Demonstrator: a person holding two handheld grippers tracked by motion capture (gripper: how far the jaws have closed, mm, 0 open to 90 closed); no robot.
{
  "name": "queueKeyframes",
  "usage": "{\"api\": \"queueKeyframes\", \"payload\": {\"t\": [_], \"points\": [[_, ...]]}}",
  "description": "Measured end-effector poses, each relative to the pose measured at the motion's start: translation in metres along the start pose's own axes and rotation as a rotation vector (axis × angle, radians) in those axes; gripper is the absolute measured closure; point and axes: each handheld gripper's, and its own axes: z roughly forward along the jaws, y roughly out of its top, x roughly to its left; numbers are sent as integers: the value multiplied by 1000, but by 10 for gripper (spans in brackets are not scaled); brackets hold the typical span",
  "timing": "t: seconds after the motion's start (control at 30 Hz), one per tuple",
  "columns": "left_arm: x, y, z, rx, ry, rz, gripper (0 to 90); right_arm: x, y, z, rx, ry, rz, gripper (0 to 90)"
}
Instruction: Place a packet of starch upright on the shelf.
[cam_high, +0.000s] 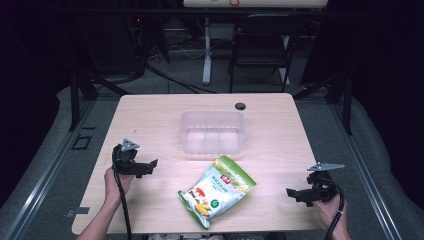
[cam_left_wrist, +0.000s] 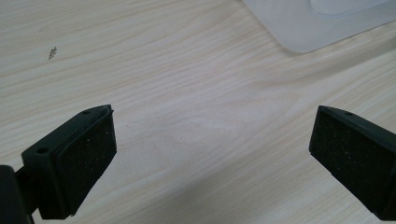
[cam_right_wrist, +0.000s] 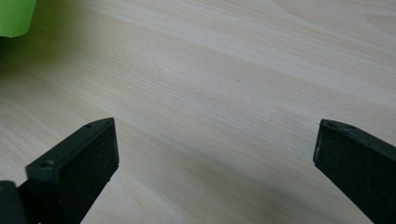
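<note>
In the high view a green and white snack bag (cam_high: 217, 191) lies flat on the wooden table (cam_high: 150, 115), just in front of a clear plastic container (cam_high: 212, 131) that stands near the table's middle. The left gripper (cam_high: 151, 166) sits to the left of the bag, well apart from it, with its jaws pointing toward the bag; the right gripper (cam_high: 291, 192) sits to the right of the bag, also apart, jaws turned toward it. A dark round cap (cam_high: 240, 106) lies beyond the container, near the far edge. In the left gripper view the two black jaws stand wide apart over bare wood with nothing between them, and a corner of the container (cam_left_wrist: 322, 23) shows beyond them. In the right gripper view the jaws likewise gape wide and hold nothing, and a green edge of the bag (cam_right_wrist: 16, 16) shows at the upper left.
</note>
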Motion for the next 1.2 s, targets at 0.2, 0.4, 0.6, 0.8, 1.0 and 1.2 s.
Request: {"api": "queueKeyframes", "payload": {"t": [0.2,0.4,0.6,0.8,1.0,1.2], "points": [[0,-1,0,4,-1,-2,6,1,0,1,0,4,3,0],[-1,-1,1,10,4,-1,7,0,-1,2,-5,24,10,0],[-3,0,4,11,4,3,7,0,-1,0,-12,24,7,0],[-2,-2,0,9,5,8,7,6,5,1,-29,46,-20,0],[-3,-4,-1,7,-6,10,8,12,6,-1,-16,60,-27,0],[-4,-3,1,8,-9,17,8,18,7,-2,-21,73,-56,0]]}}
